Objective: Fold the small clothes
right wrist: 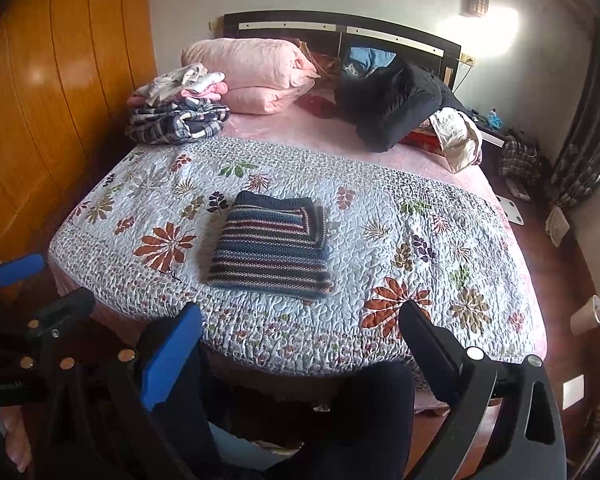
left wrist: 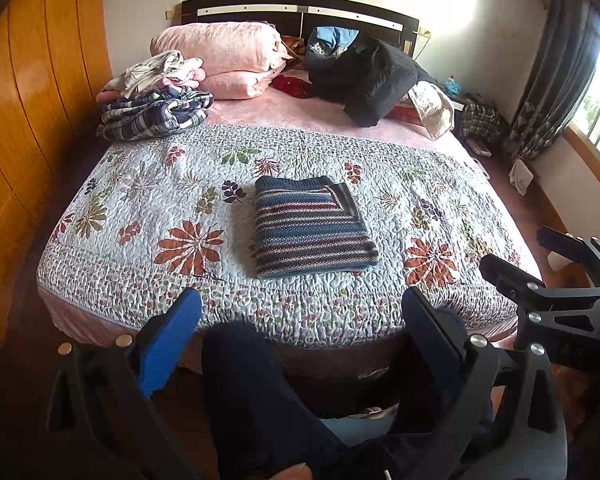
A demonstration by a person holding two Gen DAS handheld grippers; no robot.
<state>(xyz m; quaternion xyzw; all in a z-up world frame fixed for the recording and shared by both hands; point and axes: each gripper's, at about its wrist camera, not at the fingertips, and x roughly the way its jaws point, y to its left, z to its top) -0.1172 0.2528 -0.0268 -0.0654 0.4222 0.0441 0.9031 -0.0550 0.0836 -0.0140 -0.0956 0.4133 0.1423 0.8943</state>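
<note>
A striped knit garment [left wrist: 312,228] [right wrist: 272,250], blue, maroon and white, lies folded into a neat rectangle on the floral quilt [left wrist: 160,184] [right wrist: 400,240] near the foot of the bed. My left gripper [left wrist: 302,308] hangs open below the bed's foot edge, well short of the garment, nothing between its blue-padded fingers. My right gripper [right wrist: 300,322] is open too, held back from the bed at about the same distance. The right gripper [left wrist: 540,264] shows at the right edge of the left wrist view. The left gripper's blue fingertip [right wrist: 18,269] peeks in at the left of the right wrist view.
A pile of clothes [left wrist: 156,96] [right wrist: 178,108] sits at the bed's far left by pink pillows [left wrist: 228,60]. A dark jacket [left wrist: 364,76] [right wrist: 392,104] lies at the headboard. A wooden wardrobe [left wrist: 28,120] runs along the left. A person's dark-trousered legs [left wrist: 260,400] are below the grippers.
</note>
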